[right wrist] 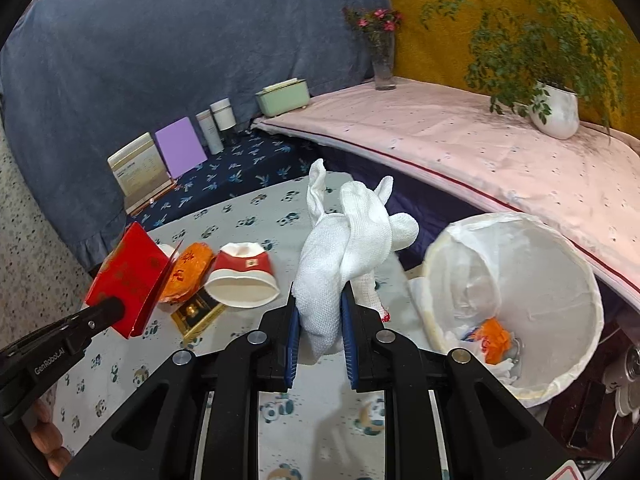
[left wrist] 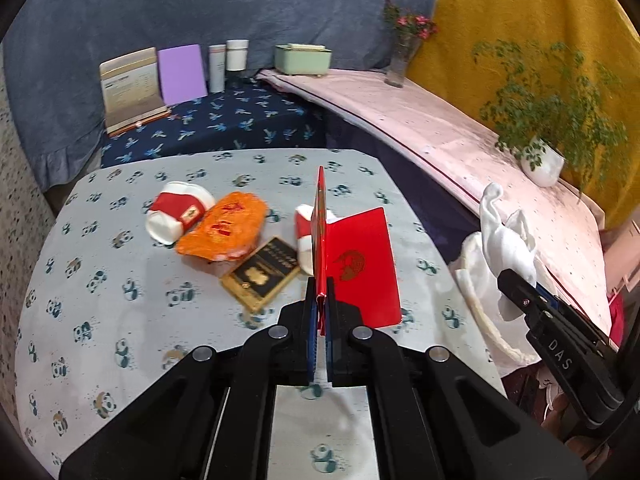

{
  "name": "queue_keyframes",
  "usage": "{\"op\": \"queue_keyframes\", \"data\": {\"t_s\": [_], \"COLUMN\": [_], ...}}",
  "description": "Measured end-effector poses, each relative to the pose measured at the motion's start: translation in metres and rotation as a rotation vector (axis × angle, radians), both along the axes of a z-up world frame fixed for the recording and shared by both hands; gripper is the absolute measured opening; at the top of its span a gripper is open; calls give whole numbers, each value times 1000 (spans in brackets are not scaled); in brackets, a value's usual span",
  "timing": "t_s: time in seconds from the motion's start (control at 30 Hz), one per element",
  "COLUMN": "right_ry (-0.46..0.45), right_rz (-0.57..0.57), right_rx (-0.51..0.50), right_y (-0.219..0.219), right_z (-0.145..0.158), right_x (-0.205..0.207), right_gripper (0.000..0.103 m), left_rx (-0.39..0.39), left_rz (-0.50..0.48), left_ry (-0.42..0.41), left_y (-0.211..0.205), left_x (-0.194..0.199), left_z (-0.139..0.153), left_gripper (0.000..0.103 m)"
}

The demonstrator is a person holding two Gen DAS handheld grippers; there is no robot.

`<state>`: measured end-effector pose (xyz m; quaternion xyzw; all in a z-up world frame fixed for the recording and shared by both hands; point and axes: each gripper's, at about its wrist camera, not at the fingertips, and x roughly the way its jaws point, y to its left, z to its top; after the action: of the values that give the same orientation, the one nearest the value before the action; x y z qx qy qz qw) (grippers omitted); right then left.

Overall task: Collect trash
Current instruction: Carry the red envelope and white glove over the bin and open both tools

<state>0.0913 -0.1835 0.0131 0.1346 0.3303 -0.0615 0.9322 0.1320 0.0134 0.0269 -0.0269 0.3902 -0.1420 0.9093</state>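
Note:
My left gripper [left wrist: 319, 300] is shut on a red folded card packet [left wrist: 362, 268] and holds it above the panda-print table [left wrist: 120, 300]; it also shows in the right wrist view [right wrist: 128, 280]. My right gripper [right wrist: 320, 312] is shut on a white cloth glove [right wrist: 340, 248], also seen in the left wrist view [left wrist: 504, 236], just left of the white-lined bin [right wrist: 516, 280]. On the table lie two red-and-white paper cups [left wrist: 180, 212] [right wrist: 244, 280], an orange wrapper [left wrist: 226, 228] and a black-and-gold box [left wrist: 262, 274].
The bin holds an orange wrapper [right wrist: 494, 338] and crumpled paper. Behind are a pink-covered bench [left wrist: 460, 136] with a potted plant [left wrist: 544, 160] and flower vase [left wrist: 402, 56], plus a calendar [left wrist: 132, 88], purple card [left wrist: 182, 74], two tubes [left wrist: 228, 62] and a green box [left wrist: 302, 58].

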Motion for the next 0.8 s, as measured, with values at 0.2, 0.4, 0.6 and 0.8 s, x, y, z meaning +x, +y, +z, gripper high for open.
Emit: {"op": "queue_keyframes", "data": {"t_s": [0.2, 0.4, 0.6, 0.8], "right_ry": [1, 9, 26, 46], "right_rz": [-59, -128, -196, -252], "right_rx": [8, 25, 43, 55], "right_y": [-33, -71, -107, -138], "right_z": [-4, -13, -24, -36], "right_x": [-15, -29, -44, -56], "right_gripper": [17, 17, 17, 17], "left_rx": [15, 34, 50, 53], "left_rz": [-75, -157, -246, -324], "left_ry": [4, 8, 17, 29], "left_y": [-43, -89, -140, -180], "left_x": [-4, -8, -13, -16], "left_z": [-2, -5, -12, -18], "left_gripper": [2, 2, 3, 3]}}
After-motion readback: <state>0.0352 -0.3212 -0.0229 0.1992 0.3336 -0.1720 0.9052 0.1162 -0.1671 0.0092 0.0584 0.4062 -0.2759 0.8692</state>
